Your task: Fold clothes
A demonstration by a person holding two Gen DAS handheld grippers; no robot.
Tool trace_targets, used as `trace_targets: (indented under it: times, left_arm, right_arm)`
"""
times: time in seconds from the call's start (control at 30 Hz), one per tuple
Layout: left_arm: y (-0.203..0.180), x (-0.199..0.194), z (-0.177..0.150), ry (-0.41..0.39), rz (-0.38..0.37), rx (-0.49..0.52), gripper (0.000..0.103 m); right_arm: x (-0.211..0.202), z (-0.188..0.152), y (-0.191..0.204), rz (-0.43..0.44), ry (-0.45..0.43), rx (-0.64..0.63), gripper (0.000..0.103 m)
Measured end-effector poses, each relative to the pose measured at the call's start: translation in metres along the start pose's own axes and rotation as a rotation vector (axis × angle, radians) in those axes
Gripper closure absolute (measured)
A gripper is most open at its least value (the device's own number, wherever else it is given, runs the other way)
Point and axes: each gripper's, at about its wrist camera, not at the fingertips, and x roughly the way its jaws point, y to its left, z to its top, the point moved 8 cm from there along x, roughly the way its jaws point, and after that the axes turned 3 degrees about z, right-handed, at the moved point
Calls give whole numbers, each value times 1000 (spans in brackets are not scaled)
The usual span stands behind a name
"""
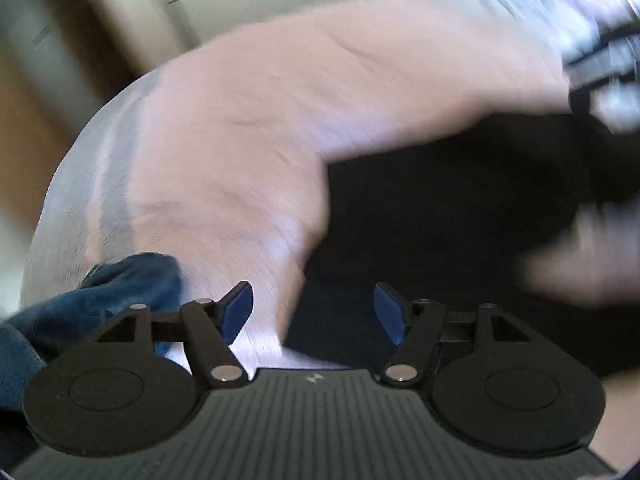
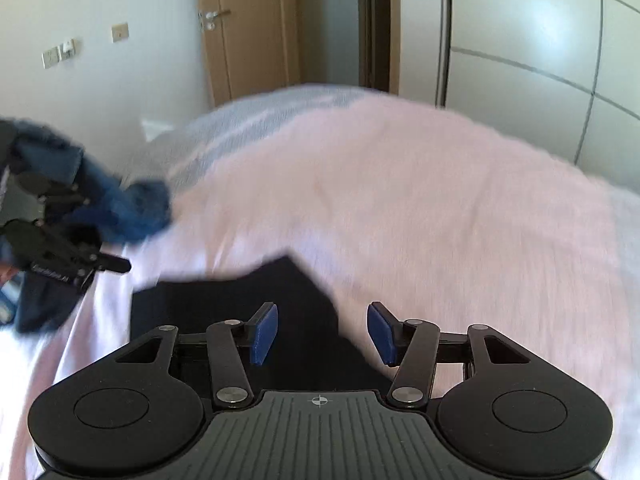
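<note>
while both tongs, left tongs (image 1: 314, 312) and right tongs (image 2: 322, 334), gape empty, better to pinch black garment (image 2: 240, 300) corners evenly, flat on bed (image 2: 440, 200).

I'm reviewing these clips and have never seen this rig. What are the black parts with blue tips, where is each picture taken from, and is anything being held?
Each picture comes from a camera on a hand-held tool, looking forward along its two blue-tipped fingers. No robot arm is involved; a person holds one in each hand. The left tool and the right tool both stand open and hold nothing. Below lies a bed with a pink sheet. On it rests a flat black garment, and a crumpled blue garment sits farther left. The left view is blurred. Behind is a wooden door.
</note>
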Motion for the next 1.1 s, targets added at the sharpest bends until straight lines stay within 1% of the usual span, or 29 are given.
trace_targets:
  times: [0.07,0.17,0.2,0.23,0.27,0.3,0.37,0.4,0.43,0.47,0.5,0.53,0.63,0.7,0.77,0.83,0.97,1.03,1.07,1.1]
  left_arm:
    - [-40,-2,-22,-10,-13,223,40]
    - [-99,-3,-56,-71,-41,596,38]
    - [-113,0,-64,-98,-26,704,38]
    - [-123,5,-71,-124,-3,789,38]
    - [-129,10,-73,-147,21,838,38]
    - [-134,16,-72,-170,45,867,39]
    - [-141,28,-68,-213,91,919,39]
    - [-143,32,-64,-226,103,936,43]
    - [-143,36,-61,-231,109,952,59]
    - [-144,41,-58,-215,104,965,73]
    - [-144,44,-57,-179,90,969,96]
    - [-142,45,-55,-152,79,960,99]
    - [-126,24,-43,-97,47,870,101]
    - [-109,-1,-34,-47,27,784,101]
    - [-91,-26,-33,31,-11,706,101]
    - [-80,-46,-37,119,-55,656,101]
    - [-78,-70,-60,261,-115,656,101]
    - [-84,-76,-69,316,-116,644,101]
    - [-86,-80,-73,341,-111,641,101]
    - [-87,-86,-75,359,-102,645,101]
  right_arm:
    - [-26,-50,5,-27,45,55,49]
    - [-76,-137,13,-94,145,165,49]
    - [-94,-164,17,-127,181,185,49]
    - [-110,-186,19,-160,210,208,49]
    - [-128,-207,23,-194,235,246,49]
    - [-147,-227,28,-230,258,288,49]
    - [-182,-254,34,-314,275,375,49]
    - [-200,-267,37,-358,281,419,49]
    - [-217,-280,40,-401,287,462,49]
    - [-235,-292,43,-445,293,506,49]
    - [-249,-302,43,-483,294,568,49]
    - [-264,-314,41,-517,288,645,49]
    - [-304,-346,35,-636,224,878,49]
    - [-326,-371,27,-687,164,1018,45]
    - [-346,-396,15,-727,102,1130,43]
    - [-366,-421,3,-765,39,1241,42]
    - [-376,-468,-25,-781,-76,1366,42]
    - [-382,-493,-39,-771,-149,1434,42]
    - [-383,-502,-44,-757,-202,1466,43]
    - [-392,-507,-52,-740,-255,1490,43]
